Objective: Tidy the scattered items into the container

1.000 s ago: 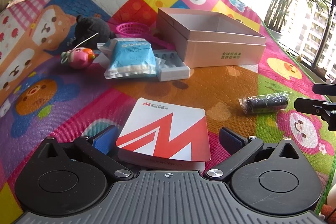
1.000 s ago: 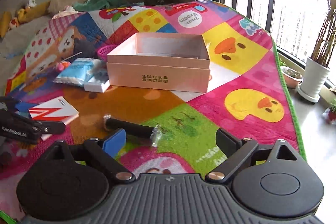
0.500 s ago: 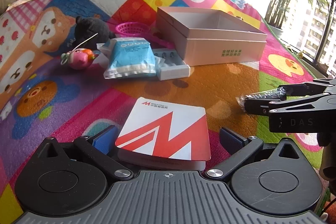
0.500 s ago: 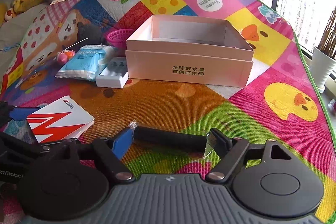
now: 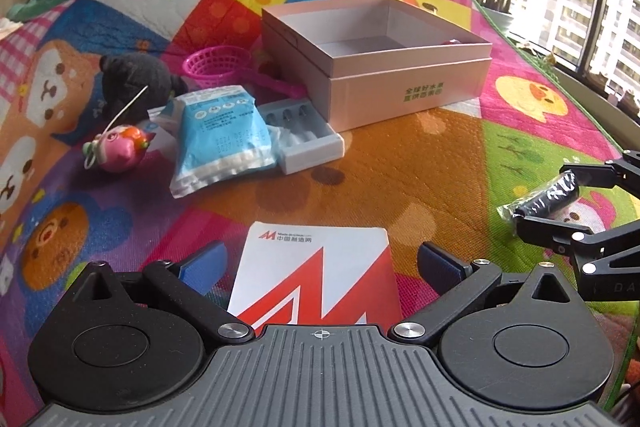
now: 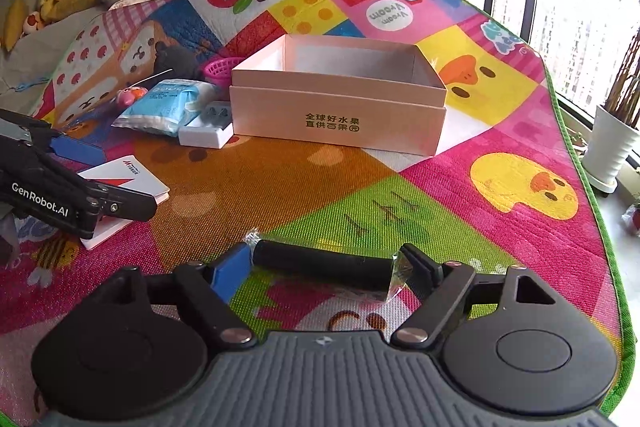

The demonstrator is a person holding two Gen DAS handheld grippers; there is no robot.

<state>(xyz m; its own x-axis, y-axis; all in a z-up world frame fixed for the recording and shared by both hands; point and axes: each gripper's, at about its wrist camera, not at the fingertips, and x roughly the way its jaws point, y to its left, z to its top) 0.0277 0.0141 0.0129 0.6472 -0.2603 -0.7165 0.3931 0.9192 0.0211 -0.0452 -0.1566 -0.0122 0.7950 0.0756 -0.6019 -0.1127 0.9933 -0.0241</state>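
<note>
— While the jaws of the right tool [image 6: 324,259] are opening, what sits between them?

— A black roll [image 6: 320,265] in clear wrapping, lying crosswise. The blue pad meets its left end and the dark finger meets the crinkled wrapper at its right end, so the tool is pinching it lengthwise.

— Is the roll off the mat?

— Hard to say from this angle; it may be resting on the play mat [image 6: 360,187] or just above it, over the green square.

— And the left tool [image 5: 322,259]?

— Spread wide. A white booklet [image 5: 316,275] with a red zigzag lies flat on the mat between its fingers, with a gap showing on each side, so neither pad touches it.

— How do the two tools stand to each other?

— Near, but apart. From the left wrist the right tool and its roll show at the right edge; from the right wrist the left tool shows at the left edge, one finger across the booklet.

— Where is the container?

— A pale pink box [image 5: 404,83] stands open beyond both tools, toward the middle of the mat, with green print on its front wall.

— What lies by it?

— Just left of it, a grey tray [image 5: 308,143] touches a blue packet [image 5: 220,143]. Behind those, a pink basket [image 5: 216,65] and a dark plush toy [image 5: 132,83]. A small pink toy [image 5: 120,149] lies left of the packet.
</note>
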